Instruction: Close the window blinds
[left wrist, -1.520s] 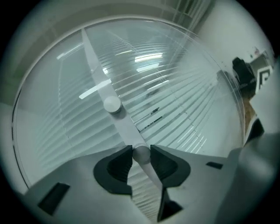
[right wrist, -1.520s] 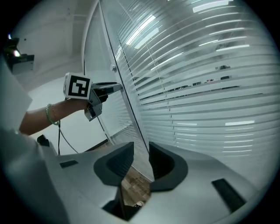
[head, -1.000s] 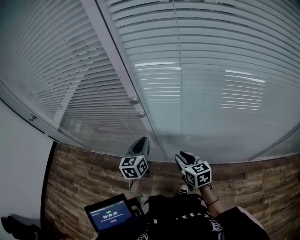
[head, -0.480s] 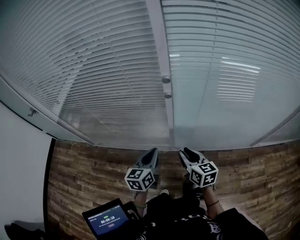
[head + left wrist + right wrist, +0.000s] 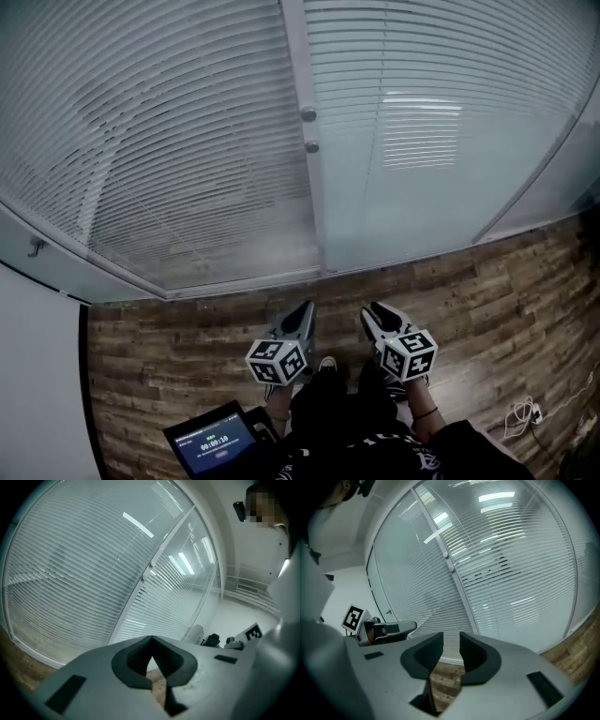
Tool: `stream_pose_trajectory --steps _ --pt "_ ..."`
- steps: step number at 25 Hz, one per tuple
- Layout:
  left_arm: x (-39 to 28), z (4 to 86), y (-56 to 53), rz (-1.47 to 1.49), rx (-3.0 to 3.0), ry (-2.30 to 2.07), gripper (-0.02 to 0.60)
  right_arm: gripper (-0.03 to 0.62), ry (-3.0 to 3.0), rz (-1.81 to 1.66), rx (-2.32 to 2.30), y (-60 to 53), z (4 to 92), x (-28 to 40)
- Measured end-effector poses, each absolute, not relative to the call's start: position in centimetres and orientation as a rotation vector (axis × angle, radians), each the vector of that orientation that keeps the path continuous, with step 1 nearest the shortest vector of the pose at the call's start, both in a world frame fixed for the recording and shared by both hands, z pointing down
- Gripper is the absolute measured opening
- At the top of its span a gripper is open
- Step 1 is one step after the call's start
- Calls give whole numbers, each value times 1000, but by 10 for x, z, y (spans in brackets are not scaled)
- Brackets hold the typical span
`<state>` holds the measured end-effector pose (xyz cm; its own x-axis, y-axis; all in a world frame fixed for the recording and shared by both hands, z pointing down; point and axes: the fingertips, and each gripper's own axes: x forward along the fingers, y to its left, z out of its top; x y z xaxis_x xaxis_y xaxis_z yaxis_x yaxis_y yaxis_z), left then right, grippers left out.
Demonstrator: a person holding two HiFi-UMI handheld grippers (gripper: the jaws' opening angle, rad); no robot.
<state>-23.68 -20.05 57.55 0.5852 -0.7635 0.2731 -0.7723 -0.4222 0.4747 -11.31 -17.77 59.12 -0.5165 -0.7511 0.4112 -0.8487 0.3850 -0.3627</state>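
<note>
White slatted blinds [image 5: 187, 141] hang behind the glass wall, with gaps showing between the slats. Two small round knobs [image 5: 307, 114] sit on the vertical frame [image 5: 314, 206] between the panes; they also show as knobs [image 5: 151, 565] in the left gripper view and knobs [image 5: 446, 555] in the right gripper view. My left gripper [image 5: 305, 314] is held low over the wooden floor, well short of the glass, its jaws shut with nothing between them [image 5: 151, 641]. My right gripper [image 5: 377, 314] is beside it, its jaws a narrow gap apart and empty [image 5: 451, 639].
A laptop [image 5: 214, 439] with a lit screen sits at the lower left by the person's legs. A cable [image 5: 525, 412] lies on the wooden floor [image 5: 169, 337] at the right. A white wall or door with a small handle [image 5: 36, 247] borders the left.
The head view has swung, so the frame with the knobs sits further left and higher, and more floor shows. Both grippers stay side by side, now further from the glass.
</note>
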Motion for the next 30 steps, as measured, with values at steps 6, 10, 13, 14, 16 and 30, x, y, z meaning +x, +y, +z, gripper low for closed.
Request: stream_pose_trajectory --steps 6,10,13,14,16,30 --pt "-191 555 -156 18 2341 -1166 5 120 -2497 777 1447 -126 573 -90" --pt "-157 539 -115 59 2430 -1175 5 118 -2546 783 1409 -83 564 -69" --pt "-128 532 -63 11 2385 -1223 5 118 -2554 778 1356 -27 565 -41" --pt "-117 531 -44 -14 2356 -1243 5 118 -2552 776 1329 -7 567 -30" --pt "-94 536 -6 -51 2302 -1272 5 118 -2547 779 1272 27 575 -9" --pt "-66 533 130 -73 2235 -1372 5 118 -2654 736 1090 141 563 -2"
